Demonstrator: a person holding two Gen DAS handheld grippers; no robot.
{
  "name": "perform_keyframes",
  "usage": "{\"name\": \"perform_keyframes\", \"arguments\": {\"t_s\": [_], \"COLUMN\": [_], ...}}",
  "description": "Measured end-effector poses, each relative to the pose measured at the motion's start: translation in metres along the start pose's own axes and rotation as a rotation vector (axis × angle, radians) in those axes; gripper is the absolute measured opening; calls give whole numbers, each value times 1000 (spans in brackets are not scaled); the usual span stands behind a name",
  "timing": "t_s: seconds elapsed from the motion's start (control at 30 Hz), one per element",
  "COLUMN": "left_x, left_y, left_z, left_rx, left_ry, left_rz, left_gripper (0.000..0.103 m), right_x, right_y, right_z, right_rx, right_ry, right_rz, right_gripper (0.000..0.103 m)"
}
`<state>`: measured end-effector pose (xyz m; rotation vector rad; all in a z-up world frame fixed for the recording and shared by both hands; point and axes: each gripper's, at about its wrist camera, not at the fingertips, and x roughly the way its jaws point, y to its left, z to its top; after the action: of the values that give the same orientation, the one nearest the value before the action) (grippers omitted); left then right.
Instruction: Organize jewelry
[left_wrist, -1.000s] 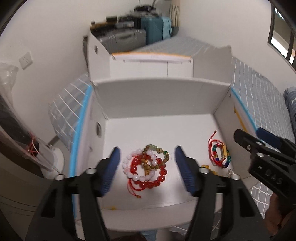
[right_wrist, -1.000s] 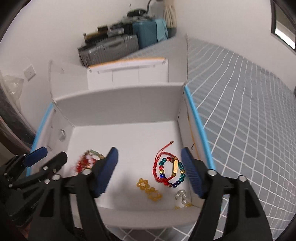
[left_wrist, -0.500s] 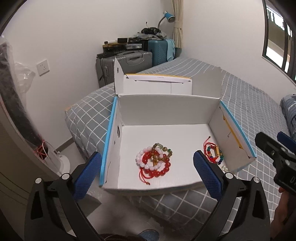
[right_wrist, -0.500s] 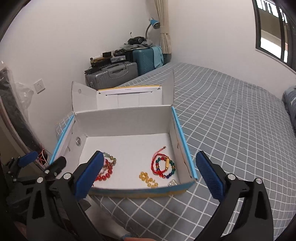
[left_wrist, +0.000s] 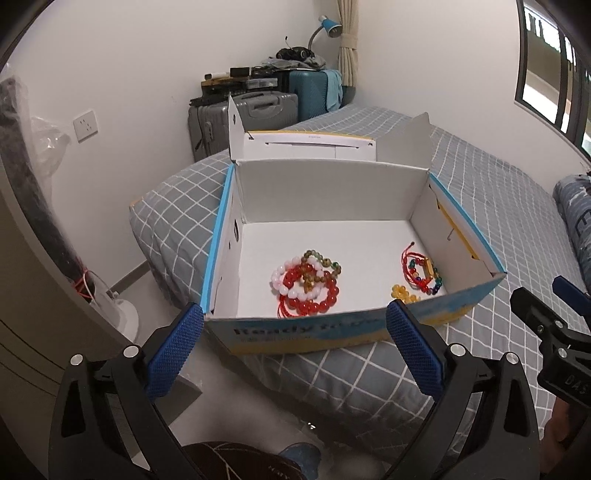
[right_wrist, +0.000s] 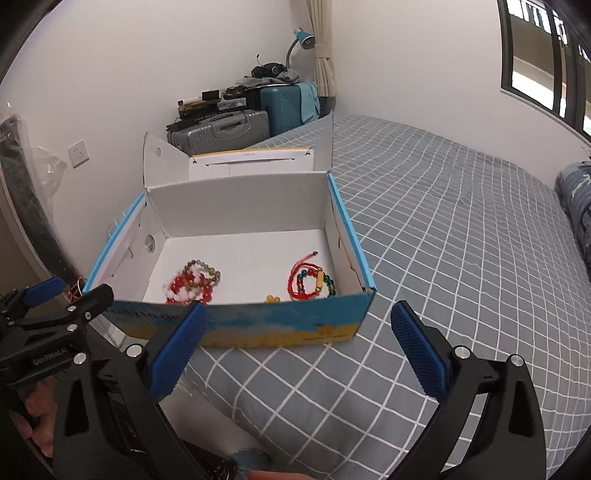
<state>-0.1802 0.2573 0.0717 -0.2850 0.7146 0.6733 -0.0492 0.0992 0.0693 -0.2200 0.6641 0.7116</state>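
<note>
A white cardboard box (left_wrist: 332, 195) with blue-edged side rims and a printed blue-and-yellow front wall sits on the corner of a bed (right_wrist: 461, 229) covered in grey cloth with a white grid; its lid flaps stand up at the back, and its smooth white floor holds the jewelry. On the left side of the floor lies a heap of beaded bracelets (left_wrist: 308, 282): glossy round red beads, milky white beads and mottled green-brown ones, looped over each other, with a red cord tassel at the near edge. Apart from it, by the right wall, lies a red woven cord bracelet (left_wrist: 421, 271) strung with small multicoloured beads and a gold bar; just beside it, toward the front wall, sits a short string of amber beads (left_wrist: 404, 293).

The left gripper (left_wrist: 293, 347) hangs outside the box, before its front wall; its jaws have just been opening and stand wide, nothing between the blue, finely knurled pads (left_wrist: 173, 350). The right gripper (right_wrist: 308, 347) likewise hangs short of the box over the bedcover; its jaws too have just been opening and stand wide and bare. Hard ribbed suitcases (right_wrist: 225, 129), grey and teal, stand against the far wall.
</note>
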Motion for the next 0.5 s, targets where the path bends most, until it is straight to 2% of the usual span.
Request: {"name": "perform_keyframes", "arguments": {"t_s": [0.23, 0.5], "left_x": [1, 3], "left_y": [-2, -5], "left_z": [-4, -4], "left_rx": [-7, 10], "left_ry": [8, 9], "left_rz": [-20, -9], "left_gripper": [97, 97], "right_x": [3, 4], "right_y": [-2, -4], "right_z": [-2, -2], "right_rx": [5, 5], "right_ry": [4, 9], "right_rz": [-4, -6], "right_gripper": [95, 95]}}
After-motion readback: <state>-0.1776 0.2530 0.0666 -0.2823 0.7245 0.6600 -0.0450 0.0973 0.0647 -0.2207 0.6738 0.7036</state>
